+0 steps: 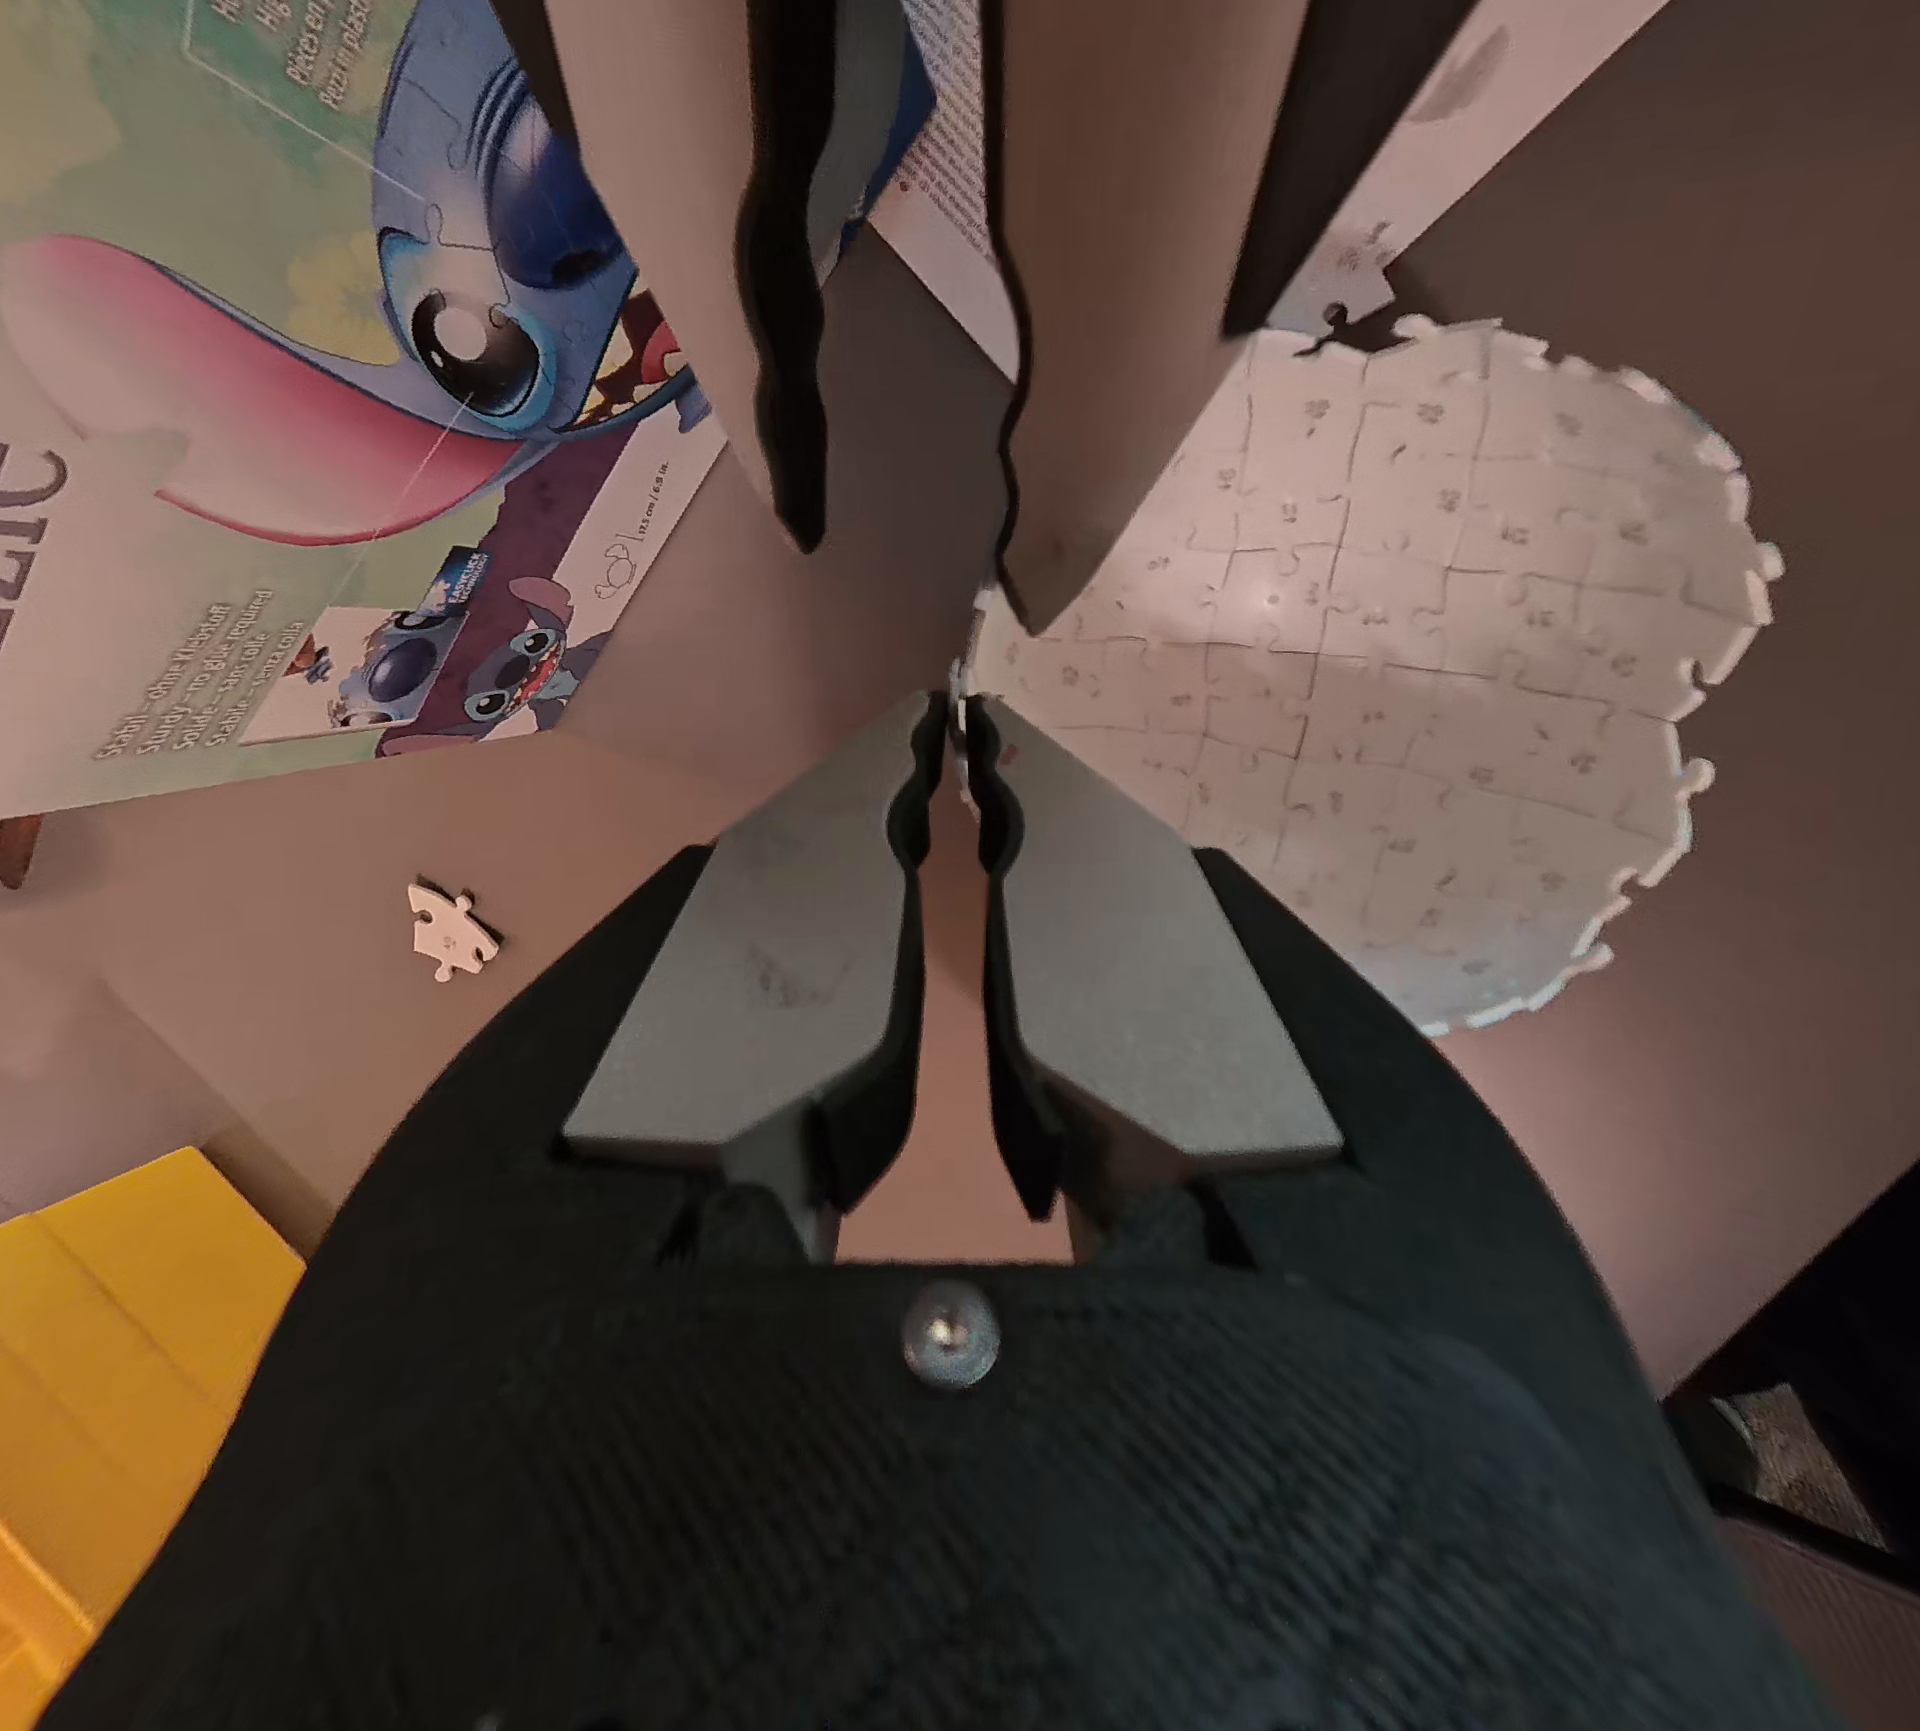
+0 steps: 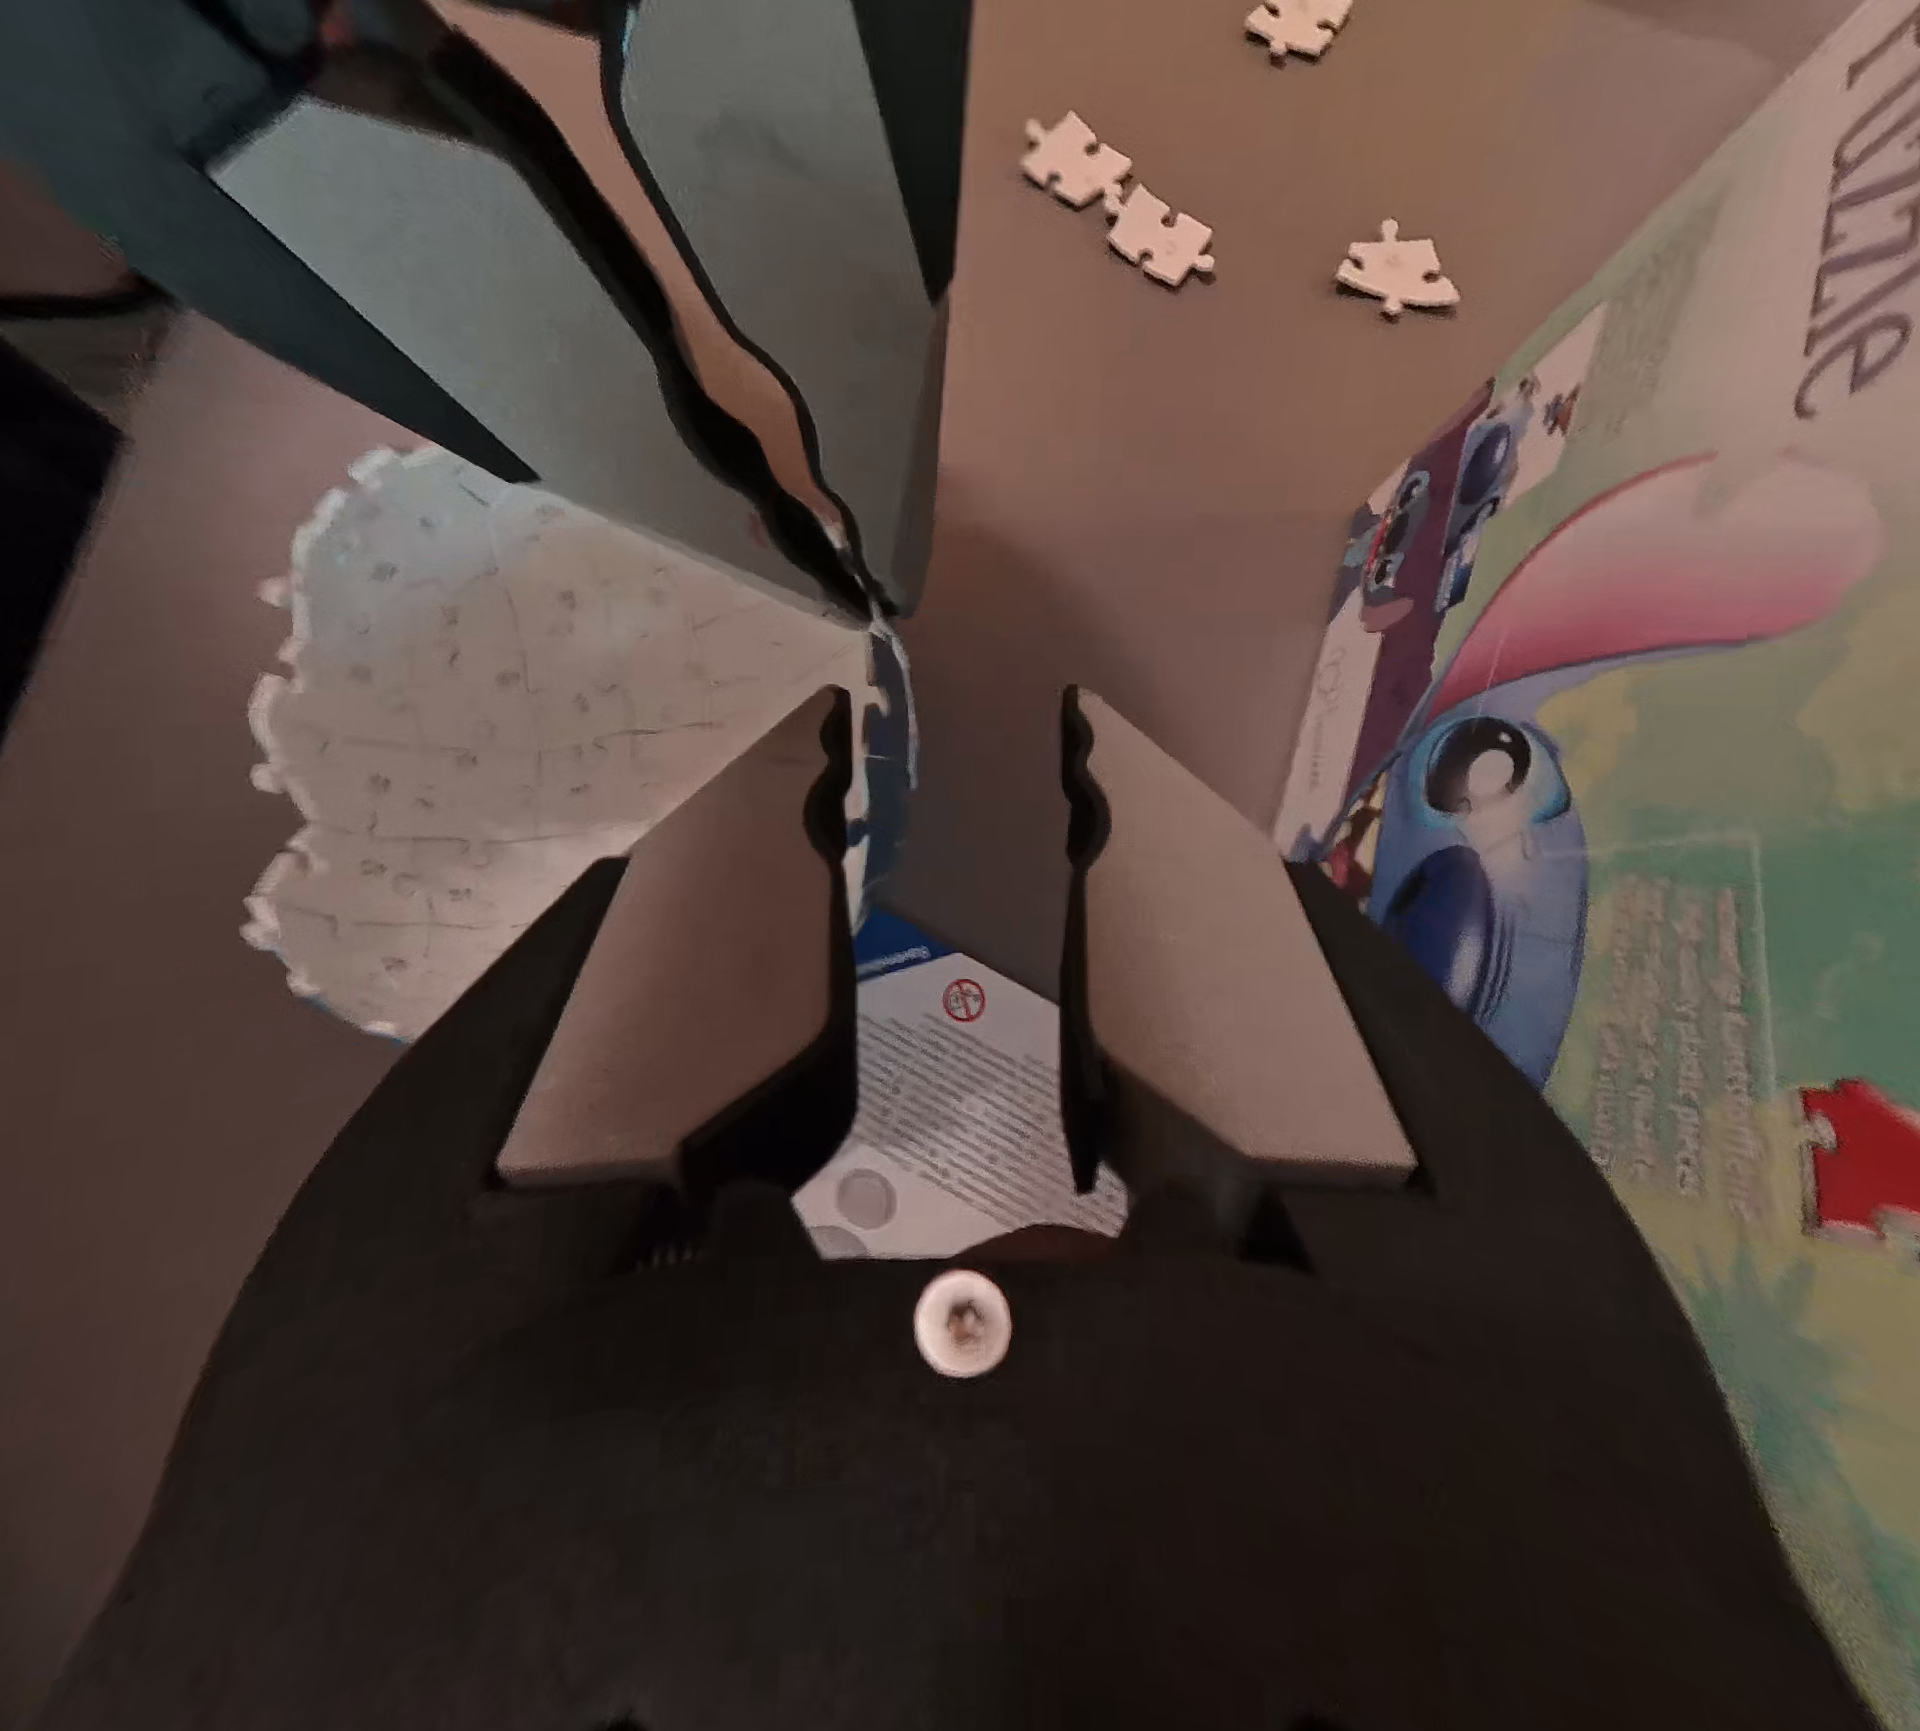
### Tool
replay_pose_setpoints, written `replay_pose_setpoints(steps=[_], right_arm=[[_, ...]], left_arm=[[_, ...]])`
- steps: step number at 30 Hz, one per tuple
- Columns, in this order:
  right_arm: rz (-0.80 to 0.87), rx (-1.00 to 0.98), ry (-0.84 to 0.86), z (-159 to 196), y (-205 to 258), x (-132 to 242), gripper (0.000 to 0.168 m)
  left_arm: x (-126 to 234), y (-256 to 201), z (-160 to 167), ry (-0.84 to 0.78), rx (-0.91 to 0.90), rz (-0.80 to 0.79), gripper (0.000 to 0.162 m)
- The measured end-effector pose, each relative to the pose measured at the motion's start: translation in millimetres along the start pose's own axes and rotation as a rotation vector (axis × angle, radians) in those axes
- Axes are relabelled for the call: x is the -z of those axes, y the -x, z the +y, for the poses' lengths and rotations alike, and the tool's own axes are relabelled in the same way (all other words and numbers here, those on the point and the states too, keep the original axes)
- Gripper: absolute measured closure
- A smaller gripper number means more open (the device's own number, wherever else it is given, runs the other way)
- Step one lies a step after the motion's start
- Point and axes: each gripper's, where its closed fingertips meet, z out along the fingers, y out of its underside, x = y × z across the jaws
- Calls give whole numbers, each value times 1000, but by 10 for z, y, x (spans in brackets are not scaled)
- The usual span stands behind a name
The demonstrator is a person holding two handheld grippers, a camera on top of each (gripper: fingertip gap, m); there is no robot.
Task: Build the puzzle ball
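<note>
Grippers meet at the rim of the half-built puzzle ball

Left gripper has its fingers pinched tight on the edge of the puzzle ball, a white bowl of joined pieces held up over the brown tabletop. Right gripper is wide open, with the ball's blue rim just inside its fingers. Farther off lie a paper sheet, loose white pieces and the big picture box
</note>
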Motion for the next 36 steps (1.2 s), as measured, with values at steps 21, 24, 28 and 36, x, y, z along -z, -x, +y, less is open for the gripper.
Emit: replay_pose_setpoints(steps=[21, 24, 28, 36], right_arm=[[34, 53, 151, 163, 60, -289, 166], [34, 64, 148, 157, 62, -299, 167], [36, 80, 143, 151, 62, -304, 167], [50, 106, 155, 155, 47, -304, 168]], left_arm=[[9, 15, 12, -61, 64, 3, 162], [14, 11, 23, -55, 74, 6, 161], [18, 18, 32, -52, 67, -5, 161], [18, 44, 39, -67, 66, -22, 161]])
